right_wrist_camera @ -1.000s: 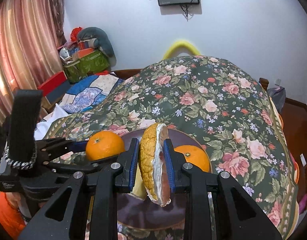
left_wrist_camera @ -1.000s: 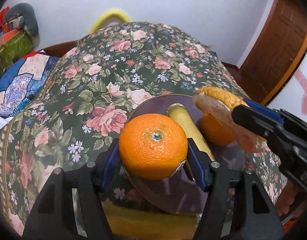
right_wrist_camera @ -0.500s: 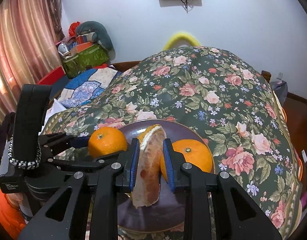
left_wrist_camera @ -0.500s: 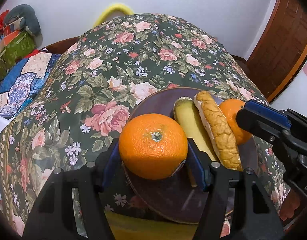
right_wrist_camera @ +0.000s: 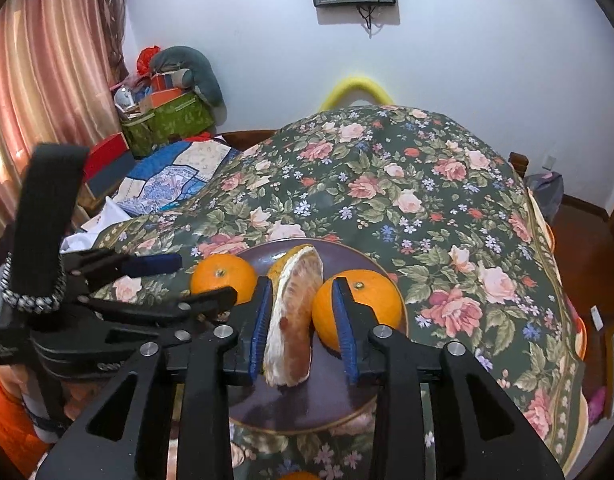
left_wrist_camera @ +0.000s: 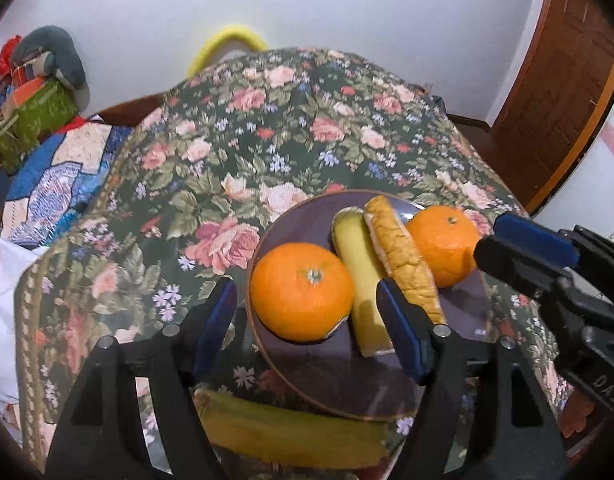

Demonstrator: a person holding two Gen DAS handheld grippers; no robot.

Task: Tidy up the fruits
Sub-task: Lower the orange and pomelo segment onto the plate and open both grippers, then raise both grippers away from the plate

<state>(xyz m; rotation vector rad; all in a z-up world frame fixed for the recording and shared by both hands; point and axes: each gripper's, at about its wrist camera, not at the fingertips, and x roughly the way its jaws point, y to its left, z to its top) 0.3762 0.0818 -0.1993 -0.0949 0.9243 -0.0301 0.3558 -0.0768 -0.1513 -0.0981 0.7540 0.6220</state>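
A dark purple plate (left_wrist_camera: 307, 380) on the floral cloth holds two oranges, a yellow fruit piece (left_wrist_camera: 363, 280) and a pomelo wedge (left_wrist_camera: 403, 256). The near orange (left_wrist_camera: 303, 292) rests on the plate's left side between the fingers of my left gripper (left_wrist_camera: 304, 286). Its jaws are opening, with a gap on each side. The other orange (left_wrist_camera: 443, 248) lies at the plate's right. My right gripper (right_wrist_camera: 302, 282) straddles the pomelo wedge (right_wrist_camera: 295, 312), which stands on the plate (right_wrist_camera: 307, 408). These jaws are opening too; the right pad (right_wrist_camera: 343, 320) is clear of it.
A yellow banana-like fruit (left_wrist_camera: 291, 436) lies on the table in front of the plate. The floral tablecloth (right_wrist_camera: 427, 184) stretches far and right. A yellow chair back (right_wrist_camera: 355, 88) stands beyond it, clutter and boxes (right_wrist_camera: 167, 116) at left, a wooden door (left_wrist_camera: 567, 80) at right.
The right gripper lowered the pomelo wedge onto the plate beside the yellow piece and its jaws parted. The left jaws spread away from the orange, which now sits on the plate.
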